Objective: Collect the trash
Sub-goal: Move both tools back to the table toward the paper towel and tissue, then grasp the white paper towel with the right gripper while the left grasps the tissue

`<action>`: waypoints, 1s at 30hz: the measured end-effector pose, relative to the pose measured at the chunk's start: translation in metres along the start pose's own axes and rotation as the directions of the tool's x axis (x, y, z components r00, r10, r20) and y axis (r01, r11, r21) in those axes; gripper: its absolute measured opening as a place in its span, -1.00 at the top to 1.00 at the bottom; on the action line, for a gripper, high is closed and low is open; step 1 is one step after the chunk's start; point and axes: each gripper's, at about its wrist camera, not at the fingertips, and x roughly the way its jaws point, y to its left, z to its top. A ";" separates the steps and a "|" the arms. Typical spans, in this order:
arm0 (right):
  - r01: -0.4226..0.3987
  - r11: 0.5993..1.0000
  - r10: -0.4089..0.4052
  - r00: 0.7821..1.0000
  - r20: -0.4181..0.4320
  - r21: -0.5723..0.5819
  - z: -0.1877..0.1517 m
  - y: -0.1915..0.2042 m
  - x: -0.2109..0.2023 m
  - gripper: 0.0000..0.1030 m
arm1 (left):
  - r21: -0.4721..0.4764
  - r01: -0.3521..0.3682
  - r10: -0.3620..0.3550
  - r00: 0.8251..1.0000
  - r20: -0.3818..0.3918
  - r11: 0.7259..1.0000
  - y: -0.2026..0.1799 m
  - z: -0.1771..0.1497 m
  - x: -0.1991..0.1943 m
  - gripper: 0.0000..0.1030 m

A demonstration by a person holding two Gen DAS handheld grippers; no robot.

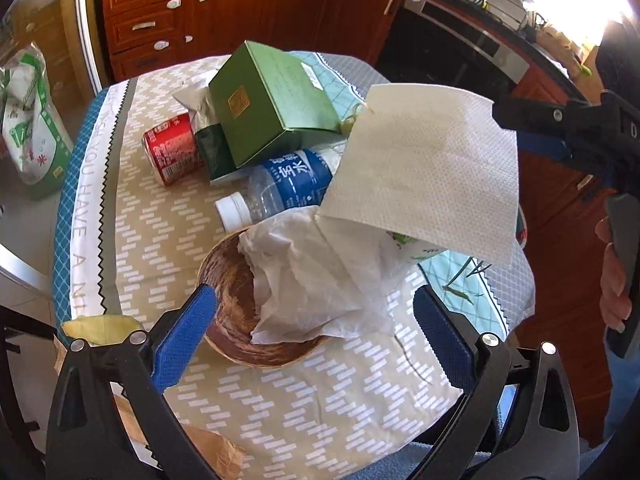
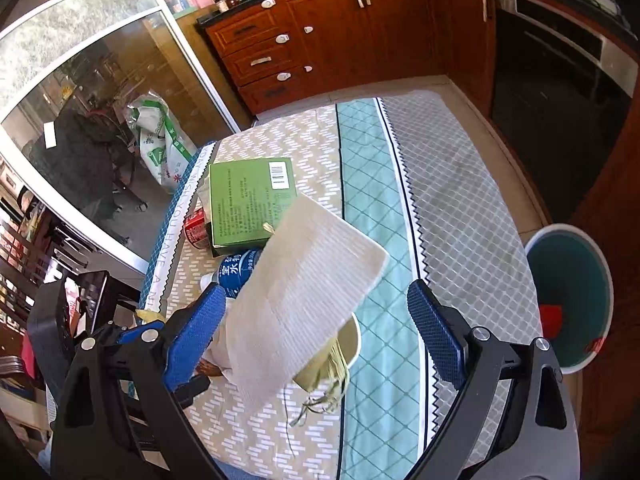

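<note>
Left claw [image 1: 314, 292]: jaws wide, nothing between the pads. It hovers over the near edge of the desk [image 1: 280, 408], right above a wicker bowl [image 1: 228, 280].

Right claw [image 2: 316, 290]: jaws also wide, pressing on nothing. A flat paper towel sheet [image 1: 420, 168] hangs in the air just beside one of its fingers. I cannot tell whether a corner clings to the pad or the sheet is loose.

- Sheet: almost weightless, limp, bound to flutter. Best pinched at a corner or an edge with a full close, as it offers nothing to squeeze against.
- Bowl holds a crumpled tissue [image 1: 312, 280]. It is soft and springy and spills over the rim. Bite into the bulk of the wad, not the bowl.
- Paper cup [image 2: 348, 344], touching the bowl on the side toward the desk's right edge, with dry green scraps at its base. Thin wall that crushes easily, so grip lightly across the rim.
- Toward the middle of the desk lies a plastic bottle [image 1: 288, 188] on its side. It is smooth, likely to roll and dent; take it across the labelled body.
- Toward the far left corner are a red can [image 1: 170, 148], rigid and light, and a green box [image 1: 272, 108], stiff card, possibly too broad for the jaws except by an edge.
- Bin [image 2: 560, 229] stands on the floor off the desk's right edge, well apart from the pile.
</note>
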 end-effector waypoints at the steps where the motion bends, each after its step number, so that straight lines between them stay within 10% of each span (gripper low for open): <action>1: 0.009 1.000 -0.009 1.000 0.012 -0.022 0.002 0.007 0.000 -0.61 | -0.008 0.004 -0.004 1.000 -0.006 1.000 0.004 -0.003 0.004 -0.92; 5: 0.021 0.995 -0.021 1.000 -0.001 -0.095 0.007 0.035 0.009 0.18 | -0.027 0.029 -0.030 0.999 -0.031 0.999 0.012 -0.009 0.018 -0.92; 10: -0.008 0.991 -0.002 0.998 -0.066 -0.137 0.002 0.056 0.028 0.30 | -0.034 0.063 -0.064 0.997 -0.046 0.997 0.010 -0.013 0.030 -0.92; 12: -0.001 0.986 -0.011 0.997 -0.074 -0.169 -0.002 0.064 0.032 0.97 | -0.034 0.071 -0.072 0.996 -0.050 0.997 0.008 -0.012 0.035 -0.92; 25: 0.062 0.994 -0.054 0.995 0.086 -0.093 0.011 0.027 -0.021 0.97 | 0.006 0.029 -0.029 0.998 -0.053 1.000 -0.015 0.002 0.064 -0.91; 30: 0.035 0.997 -0.030 0.997 0.064 -0.076 0.003 0.019 -0.015 0.97 | 0.018 -0.003 0.004 0.998 -0.056 1.000 -0.023 0.004 0.068 -0.03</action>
